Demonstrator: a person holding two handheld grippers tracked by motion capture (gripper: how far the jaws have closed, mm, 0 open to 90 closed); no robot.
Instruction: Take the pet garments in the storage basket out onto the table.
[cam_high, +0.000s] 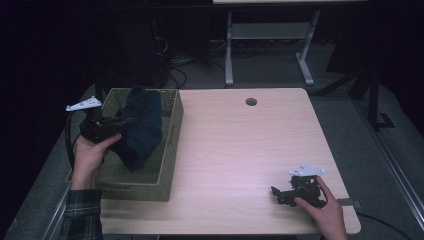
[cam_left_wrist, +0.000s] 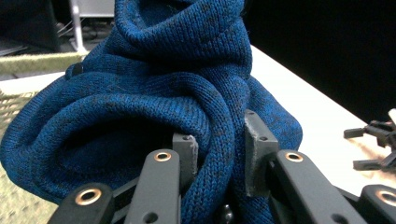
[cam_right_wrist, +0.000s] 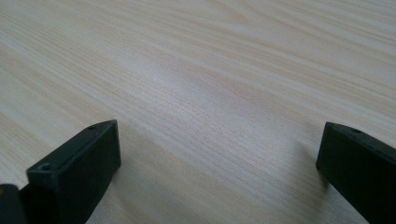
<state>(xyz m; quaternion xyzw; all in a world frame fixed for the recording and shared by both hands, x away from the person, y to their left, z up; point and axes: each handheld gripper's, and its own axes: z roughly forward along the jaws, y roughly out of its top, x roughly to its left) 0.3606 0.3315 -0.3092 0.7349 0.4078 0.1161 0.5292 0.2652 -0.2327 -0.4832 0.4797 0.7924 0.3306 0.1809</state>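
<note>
Left gripper clamps blue knit; pale wood table.

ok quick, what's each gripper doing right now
Left gripper: shut on a fold of the blue knit garment, held above the woven basket.
Right gripper: open, holding nothing, low over the wooden table.

The left hand holds the left gripper up, pointing to the right. Its 2 jaws are squeezed tight on a fold of blue cloth. The right hand holds the right gripper low, pointing left, with its 2 jaws spread wide apart.
</note>
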